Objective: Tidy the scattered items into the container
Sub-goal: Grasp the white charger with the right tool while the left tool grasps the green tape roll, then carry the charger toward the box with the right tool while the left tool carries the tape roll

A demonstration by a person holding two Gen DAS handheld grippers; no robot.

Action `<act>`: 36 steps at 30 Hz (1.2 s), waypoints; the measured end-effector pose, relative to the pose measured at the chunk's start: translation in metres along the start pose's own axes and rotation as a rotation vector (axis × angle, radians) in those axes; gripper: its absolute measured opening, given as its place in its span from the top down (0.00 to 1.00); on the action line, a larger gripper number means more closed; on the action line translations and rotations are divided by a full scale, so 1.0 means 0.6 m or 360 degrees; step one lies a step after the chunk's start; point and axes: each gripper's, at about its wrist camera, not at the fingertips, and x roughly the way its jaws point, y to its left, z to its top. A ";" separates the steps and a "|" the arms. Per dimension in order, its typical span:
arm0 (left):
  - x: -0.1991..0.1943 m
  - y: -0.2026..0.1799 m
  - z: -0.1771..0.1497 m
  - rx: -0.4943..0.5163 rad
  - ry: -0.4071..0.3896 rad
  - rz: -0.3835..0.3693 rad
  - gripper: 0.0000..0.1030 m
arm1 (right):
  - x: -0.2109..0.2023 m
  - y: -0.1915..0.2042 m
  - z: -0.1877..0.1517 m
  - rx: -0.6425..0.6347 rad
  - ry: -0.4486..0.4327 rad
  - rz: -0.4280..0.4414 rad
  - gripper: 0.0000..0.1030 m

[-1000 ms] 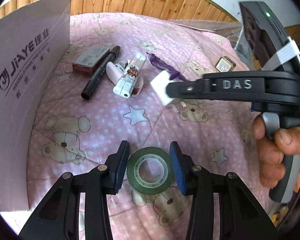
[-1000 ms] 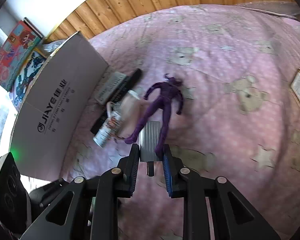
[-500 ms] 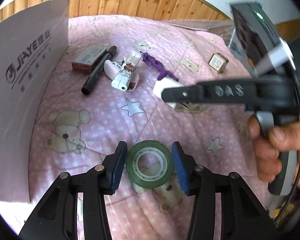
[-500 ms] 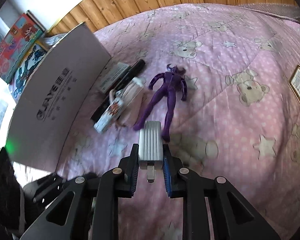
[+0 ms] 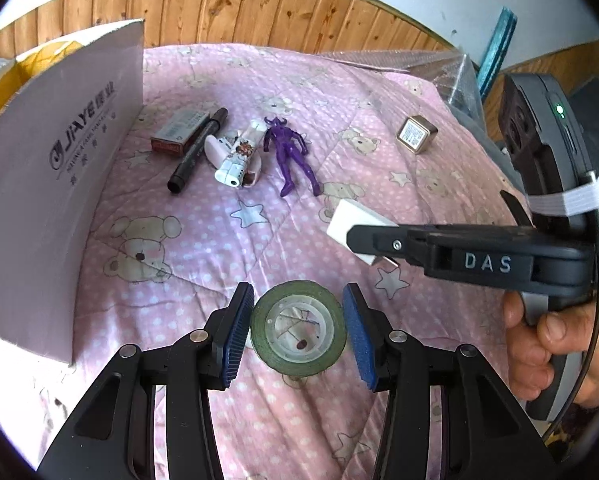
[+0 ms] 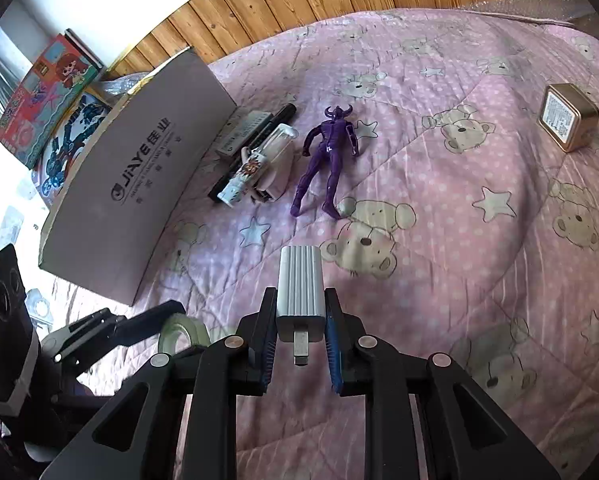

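My left gripper [image 5: 298,334] is shut on a green tape roll [image 5: 298,334] and holds it above the pink quilt. My right gripper [image 6: 300,334] is shut on a white ribbed charger [image 6: 300,284], also seen from the side in the left wrist view [image 5: 353,226]. The cardboard box [image 5: 47,184] stands at the left, also in the right wrist view [image 6: 139,184]. On the quilt lie a purple figure [image 6: 329,156], a patterned white tube [image 6: 255,164], a black marker [image 5: 197,150], a red-edged small box [image 5: 179,130] and a gold tin [image 6: 567,116].
A pink teddy-bear quilt [image 6: 479,240] covers the bed. A wood-panelled wall [image 5: 259,12] runs behind. Colourful boxes [image 6: 47,92] stand beyond the cardboard box. Bubble wrap [image 5: 419,62] lies at the far right edge.
Both grippers have lifted and pulled back from the items, each keeping its object. The purple figure, earlier partly hidden by the charger, now lies in full view.
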 end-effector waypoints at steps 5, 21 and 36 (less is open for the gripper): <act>-0.022 -0.009 -0.007 0.0004 -0.0038 0.0018 0.54 | -0.024 0.010 -0.018 -0.0024 -0.0033 0.0010 0.78; -0.091 -0.018 -0.026 -0.0027 -0.0174 0.0005 0.54 | -0.066 0.064 -0.064 -0.0128 -0.0104 0.0020 0.78; -0.154 -0.008 -0.033 -0.0075 -0.0315 -0.0001 0.54 | -0.118 0.125 -0.092 -0.0276 -0.0215 0.0008 0.78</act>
